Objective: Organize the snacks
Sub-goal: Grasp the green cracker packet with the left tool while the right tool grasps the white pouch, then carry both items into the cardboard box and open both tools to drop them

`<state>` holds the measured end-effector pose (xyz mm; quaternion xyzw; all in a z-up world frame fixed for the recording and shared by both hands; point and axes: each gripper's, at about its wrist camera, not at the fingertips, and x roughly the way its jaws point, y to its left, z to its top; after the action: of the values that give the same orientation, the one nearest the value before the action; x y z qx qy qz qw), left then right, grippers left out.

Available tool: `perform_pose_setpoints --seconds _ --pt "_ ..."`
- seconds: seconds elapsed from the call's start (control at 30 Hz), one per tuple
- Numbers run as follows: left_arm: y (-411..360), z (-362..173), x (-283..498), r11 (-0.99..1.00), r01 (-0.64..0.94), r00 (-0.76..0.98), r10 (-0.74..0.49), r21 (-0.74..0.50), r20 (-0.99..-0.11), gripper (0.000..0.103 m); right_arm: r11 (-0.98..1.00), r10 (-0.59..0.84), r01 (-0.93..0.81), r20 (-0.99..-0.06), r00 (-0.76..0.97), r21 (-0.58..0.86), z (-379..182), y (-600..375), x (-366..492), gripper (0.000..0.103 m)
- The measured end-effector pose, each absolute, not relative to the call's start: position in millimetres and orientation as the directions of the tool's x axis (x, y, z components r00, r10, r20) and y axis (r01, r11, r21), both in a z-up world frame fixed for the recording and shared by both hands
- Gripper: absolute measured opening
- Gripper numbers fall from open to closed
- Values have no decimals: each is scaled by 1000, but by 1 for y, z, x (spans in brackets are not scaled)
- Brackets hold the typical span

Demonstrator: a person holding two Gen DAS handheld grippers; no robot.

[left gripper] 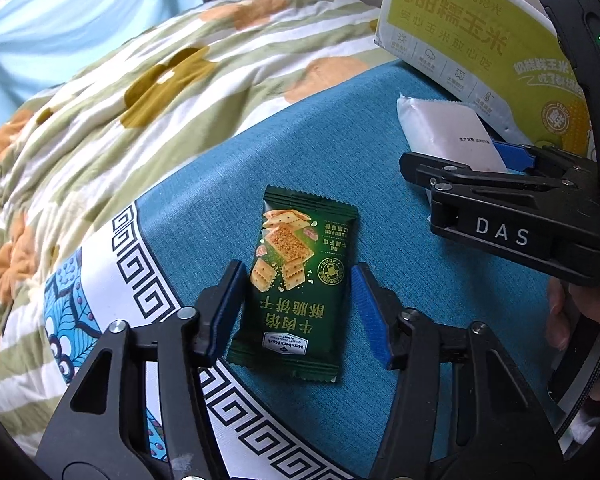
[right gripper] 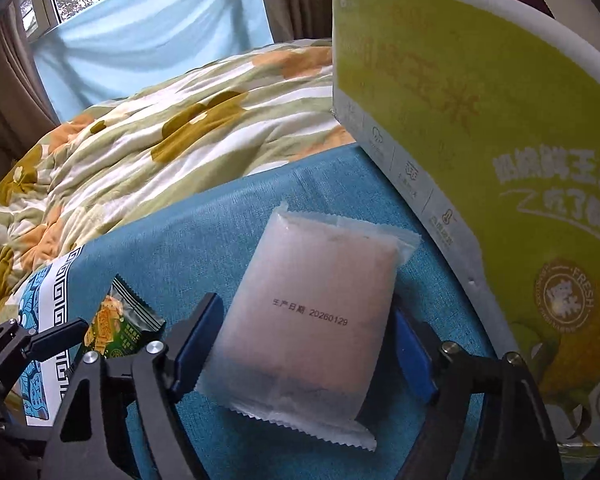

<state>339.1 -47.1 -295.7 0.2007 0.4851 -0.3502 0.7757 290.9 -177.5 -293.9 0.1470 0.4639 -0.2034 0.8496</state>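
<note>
A dark green cracker packet lies flat on the teal cloth. My left gripper straddles it, and its blue pads meet the packet's two long edges. To the right, a white frosted packet with a printed date sits between my right gripper's blue pads, which press its sides. The left wrist view shows that white packet with the right gripper around it. The green packet shows at the lower left of the right wrist view.
A tall yellow-green corn box stands just right of the white packet, close to the right gripper. A rumpled floral quilt lies past the cloth's patterned white border. A light blue curtain hangs behind. A hand holds the right gripper.
</note>
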Motion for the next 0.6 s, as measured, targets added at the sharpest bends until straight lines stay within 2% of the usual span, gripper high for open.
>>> perform_pose_setpoints --seconds 0.2,0.27,0.4,0.6 --pt "-50 -295 336 662 749 279 -344 -21 -896 41 872 -238 489 -850 470 26 -295 -176 300 71" --pt "-49 -294 336 670 742 274 -345 -31 -898 41 875 -250 485 -849 467 9 -295 -175 301 66" --pt "-40 -288 338 685 719 233 -397 -117 -888 41 881 -239 472 -849 471 14 -294 -176 302 62" --pt "-25 -256 340 730 668 268 -418 -145 -868 41 891 -216 451 -832 510 45 -276 -173 294 60"
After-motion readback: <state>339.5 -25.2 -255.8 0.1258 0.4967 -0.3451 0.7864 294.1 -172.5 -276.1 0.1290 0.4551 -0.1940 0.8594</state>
